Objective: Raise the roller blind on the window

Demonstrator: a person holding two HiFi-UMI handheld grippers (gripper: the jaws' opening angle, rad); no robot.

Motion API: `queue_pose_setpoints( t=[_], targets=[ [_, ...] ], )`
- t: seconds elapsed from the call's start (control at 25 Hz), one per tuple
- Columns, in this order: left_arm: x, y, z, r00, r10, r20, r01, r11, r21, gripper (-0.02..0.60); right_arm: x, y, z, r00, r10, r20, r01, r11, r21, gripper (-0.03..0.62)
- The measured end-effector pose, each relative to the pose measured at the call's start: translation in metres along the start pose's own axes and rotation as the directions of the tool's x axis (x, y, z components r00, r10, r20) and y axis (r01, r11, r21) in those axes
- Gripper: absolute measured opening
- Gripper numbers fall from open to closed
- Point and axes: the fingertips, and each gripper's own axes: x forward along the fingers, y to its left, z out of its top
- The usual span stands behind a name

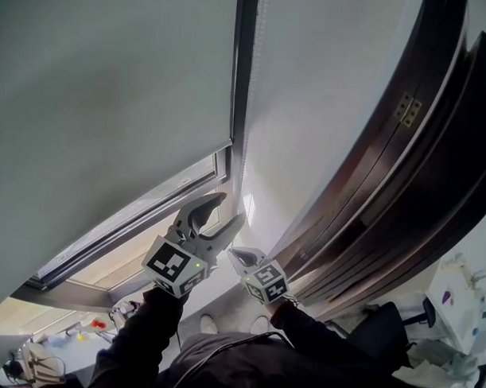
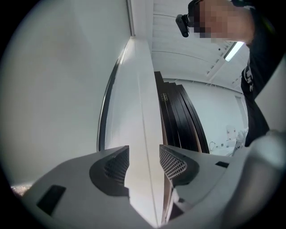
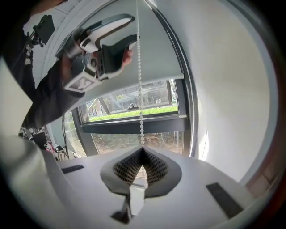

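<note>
While the right gripper (image 1: pixel 234 253) holds the bead chain (image 3: pixel 140 103) with its jaws fully closed on it, the chain running straight up out of the pinch, the left gripper (image 1: pixel 226 211) stands higher with its jaws wide apart and nothing pressed between the pads. In the right gripper view the chain runs just past the open tips of the left gripper (image 3: pixel 133 31), but whether it lies between them cannot be told; the left gripper view shows only a pale wall edge in the gap. The roller blind (image 1: pixel 95 104) hangs beside the chain and covers the upper part of the window (image 3: pixel 134 100); its bottom edge sits part-way up, with bare glass and greenery showing below. Judged from this arrangement, the step in hand is a hand-over-hand pull: the low grip has reached the bottom of a stroke and the upper gripper is free to take a new hold. The next move calls for centring the thin chain between the left pads, closing firmly, then releasing the right grip before pulling down. No container takes part in the work; the clutter (image 1: pixel 87 328) low in the head view is too small to identify.
</note>
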Motion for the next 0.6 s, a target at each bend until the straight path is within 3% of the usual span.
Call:
queue_pose_setpoints(
  t=[0.12, 0.4, 0.44, 0.48, 0.6],
  targets=[
    [0.006, 0.002, 0.027, 0.998, -0.027, 0.054, 0.025, 0.999, 0.037, 0.204, 0.0, 0.0, -0.02, 0.999, 0.003, -0.036, -0.003, 1.0, 0.006, 0.004],
    [0.014, -0.002, 0.048, 0.995, -0.084, 0.054, 0.08, 0.995, 0.06, 0.199, 0.001, 0.005, -0.025, 0.999, 0.011, -0.051, -0.012, 1.0, -0.006, 0.003],
    [0.013, -0.001, 0.048, 0.996, -0.075, 0.057, 0.072, 0.996, 0.059, 0.151, 0.001, 0.005, -0.026, 0.999, 0.012, -0.05, -0.012, 1.0, -0.005, 0.004],
    [0.012, -0.001, 0.049, 0.996, -0.067, 0.06, 0.064, 0.996, 0.055, 0.05, 0.0, 0.004, -0.026, 0.999, 0.012, -0.05, -0.012, 1.0, -0.003, 0.004],
    [0.012, -0.003, 0.048, 0.994, -0.088, 0.06, 0.087, 0.996, 0.025, 0.02, 0.0, 0.003, -0.026, 0.999, 0.014, -0.052, -0.015, 1.0, -0.003, 0.004]
  ],
)
